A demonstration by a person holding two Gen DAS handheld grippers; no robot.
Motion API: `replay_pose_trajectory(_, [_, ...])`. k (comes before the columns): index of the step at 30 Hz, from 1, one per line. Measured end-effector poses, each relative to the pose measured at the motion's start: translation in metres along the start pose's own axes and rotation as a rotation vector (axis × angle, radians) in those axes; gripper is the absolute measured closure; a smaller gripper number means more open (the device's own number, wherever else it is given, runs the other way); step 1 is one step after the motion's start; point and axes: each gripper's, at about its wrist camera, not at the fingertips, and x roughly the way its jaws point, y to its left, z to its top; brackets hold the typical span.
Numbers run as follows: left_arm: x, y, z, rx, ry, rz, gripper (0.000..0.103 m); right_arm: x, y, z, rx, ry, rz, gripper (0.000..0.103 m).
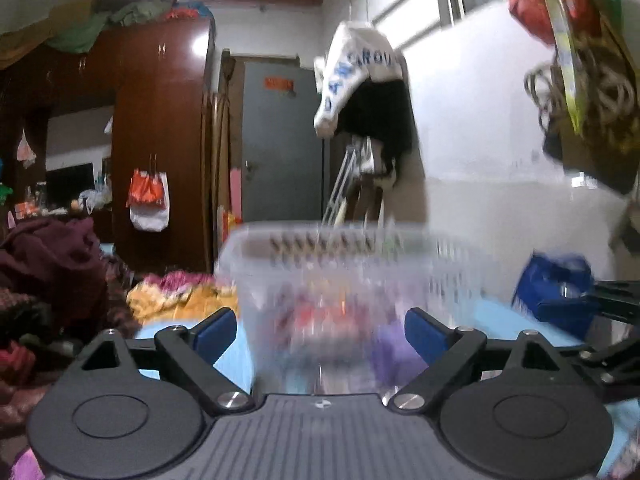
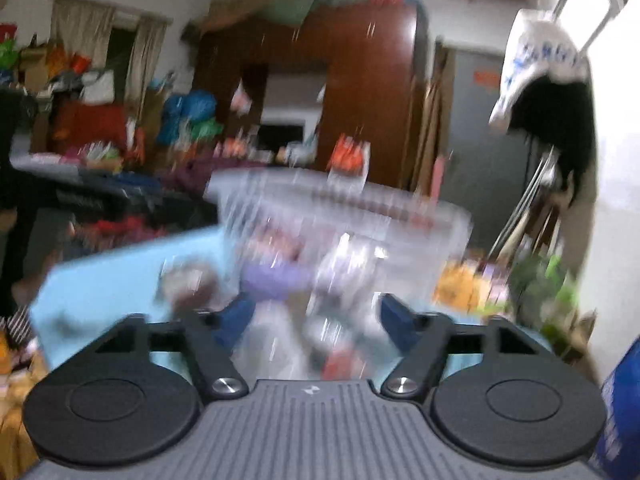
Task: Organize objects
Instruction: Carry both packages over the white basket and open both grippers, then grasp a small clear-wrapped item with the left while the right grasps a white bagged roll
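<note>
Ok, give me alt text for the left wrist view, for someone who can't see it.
The left hand-held gripper, jaws open and empty, faces a blurred clear plastic basket of small items on a light blue surface. A dark wooden wardrobe and grey door stand behind; the right hand-held gripper enters at right.

The room is lit dimly. Glare is seen on the wardrobe [image 1: 160, 120]. Both pictures are blurred, and edges are bent.
</note>
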Motion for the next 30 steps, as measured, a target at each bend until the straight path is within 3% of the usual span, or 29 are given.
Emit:
replay_pose_trajectory(3, [0.003, -0.001, -0.013, 0.008, 0.033, 0.008, 0.011, 0.011, -0.003, -0.014, 0.04, 0.045, 0.05, 0.053])
replay_pose_trajectory(13, [0.044, -0.012, -0.024, 0.037, 0.166, 0.035, 0.03, 0.025, 0.0, -0.012, 0.049, 0.079, 0.108, 0.053])
replay_pose_trajectory(15, [0.047, -0.015, -0.026, 0.047, 0.189, 0.042, 0.038, 0.024, 0.002, -0.017, 0.05, 0.076, 0.111, 0.053])
replay_pose_trajectory(19, [0.05, -0.022, -0.025, 0.089, 0.196, 0.086, 0.046, 0.026, 0.006, -0.021, 0.05, 0.084, 0.123, 0.053])
replay_pose_trajectory(24, [0.047, -0.031, -0.026, 0.145, 0.187, 0.105, 0.074, 0.025, 0.013, -0.023, 0.012, 0.079, 0.094, 0.055])
replay_pose_trajectory(30, [0.032, -0.012, -0.027, 0.032, 0.115, 0.025, 0.074, 0.015, 0.004, -0.027, 0.066, 0.008, 0.092, 0.056])
